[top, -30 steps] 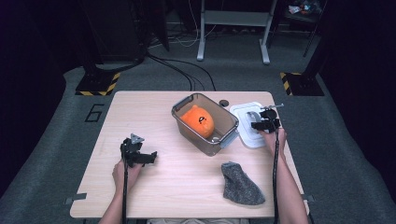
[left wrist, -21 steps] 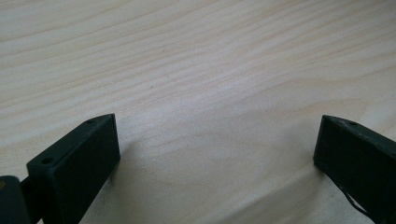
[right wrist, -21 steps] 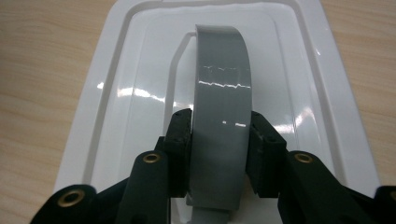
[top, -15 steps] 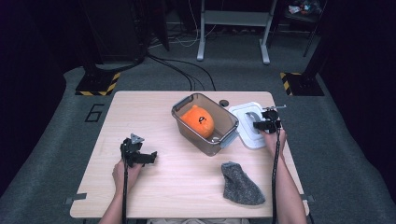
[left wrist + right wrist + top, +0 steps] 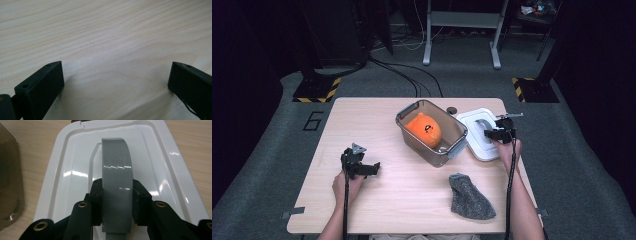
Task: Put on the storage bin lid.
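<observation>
A white lid (image 5: 472,125) lies flat on the table at the right, with a grey arched handle (image 5: 116,162) across its middle. My right gripper (image 5: 117,195) has just been closing and is now shut on that handle, one pad (image 5: 97,192) pressed on each side. In the high view the right gripper (image 5: 492,134) sits over the lid's middle. My left gripper (image 5: 371,167) rests at the front left of the wooden table (image 5: 362,120). Its jaws stand wide apart over bare wood, and the left gripper (image 5: 116,82) holds nothing.
A clear plastic bin (image 5: 404,125) stands in the middle of the table, just left of the lid, with an orange toy (image 5: 424,129) inside. A grey cloth (image 5: 469,197) lies near the front right edge. A small dark knob (image 5: 452,110) sits behind the bin.
The right gripper's jaws look narrower over the lid than a second ago. The left hand has kept still.
</observation>
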A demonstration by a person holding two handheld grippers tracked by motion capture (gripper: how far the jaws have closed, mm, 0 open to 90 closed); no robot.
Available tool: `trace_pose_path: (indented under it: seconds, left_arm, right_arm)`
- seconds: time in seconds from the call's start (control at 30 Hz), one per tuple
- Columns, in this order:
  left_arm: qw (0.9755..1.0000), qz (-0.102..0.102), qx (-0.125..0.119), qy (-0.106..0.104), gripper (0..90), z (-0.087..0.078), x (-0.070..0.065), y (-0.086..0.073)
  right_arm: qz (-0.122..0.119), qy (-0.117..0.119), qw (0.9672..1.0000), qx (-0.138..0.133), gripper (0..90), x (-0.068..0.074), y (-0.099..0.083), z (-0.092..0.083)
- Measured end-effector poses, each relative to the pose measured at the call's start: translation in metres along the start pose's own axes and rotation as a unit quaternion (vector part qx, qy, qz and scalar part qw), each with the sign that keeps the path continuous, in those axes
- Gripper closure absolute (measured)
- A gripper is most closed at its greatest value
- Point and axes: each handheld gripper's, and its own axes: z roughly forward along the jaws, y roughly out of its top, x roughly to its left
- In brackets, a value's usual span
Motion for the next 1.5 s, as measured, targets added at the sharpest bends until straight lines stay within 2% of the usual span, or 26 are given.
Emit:
trace_pose_path:
  seconds: [0.03, 0.07, 0.13, 0.33, 0.4, 0.83, 0.9, 0.93, 1.0, 1.03, 1.07, 1.23, 1.3, 1.5]
  left_arm:
    - [1.0000, 0.000, 0.000, 0.000, 0.1, 0.000, 0.000, 0.000]
    - [1.0000, -0.002, -0.001, 0.000, 0.1, 0.000, 0.000, 0.000]
    - [1.0000, 0.000, 0.000, 0.000, 0.1, 0.000, 0.000, 0.000]
    - [1.0000, -0.001, -0.001, 0.000, 0.1, 0.000, 0.000, 0.000]
    - [1.0000, 0.000, 0.000, 0.000, 0.1, 0.000, 0.000, 0.000]
    - [1.0000, 0.000, 0.000, 0.000, 0.1, 0.000, 0.000, 0.000]
    - [1.0000, 0.000, 0.000, 0.000, 0.1, 0.000, 0.000, 0.000]
    - [1.0000, 0.000, 0.000, 0.000, 0.1, 0.000, 0.000, 0.000]
    - [1.0000, 0.000, -0.001, 0.000, 0.1, 0.000, 0.000, 0.000]
    - [1.0000, 0.000, 0.000, 0.000, 0.1, 0.000, 0.000, 0.000]
    - [1.0000, 0.000, 0.000, 0.000, 0.1, 0.000, 0.000, 0.000]
    - [1.0000, 0.000, -0.001, 0.000, 0.1, 0.000, 0.000, 0.000]
    - [1.0000, 0.000, 0.000, 0.000, 0.1, 0.000, 0.000, 0.000]
    - [1.0000, 0.000, 0.000, 0.000, 0.1, 0.000, 0.000, 0.000]
  right_arm:
    - [-0.003, -0.001, 1.0000, -0.001, 66.4, 0.000, 0.000, -0.001]
    - [0.005, -0.002, 1.0000, 0.000, 66.4, 0.002, 0.001, -0.003]
    - [-0.007, -0.002, 1.0000, -0.004, 66.4, 0.002, 0.003, -0.007]
    - [-0.008, -0.004, 1.0000, -0.004, 66.4, 0.004, 0.008, -0.017]
    - [-0.015, -0.004, 0.9998, -0.008, 66.4, 0.003, 0.009, -0.018]
    - [-0.016, -0.004, 0.9998, -0.009, 66.4, 0.005, 0.018, -0.030]
    - [-0.018, -0.002, 0.9998, -0.011, 66.5, 0.005, 0.020, -0.033]
    - [-0.027, -0.003, 0.9995, -0.015, 66.5, 0.005, 0.021, -0.034]
    - [-0.021, -0.002, 0.9997, -0.015, 66.4, 0.006, 0.023, -0.036]
    - [-0.030, -0.003, 0.9994, -0.018, 66.4, 0.006, 0.026, -0.039]
    - [-0.023, -0.004, 0.9996, -0.017, 66.4, 0.008, 0.027, -0.040]
    - [-0.033, -0.004, 0.9993, -0.018, 66.5, 0.007, 0.034, -0.047]
    - [-0.030, -0.004, 0.9994, -0.018, 66.5, 0.008, 0.037, -0.049]
    - [-0.047, 0.001, 0.9986, -0.023, 66.5, 0.008, 0.048, -0.057]
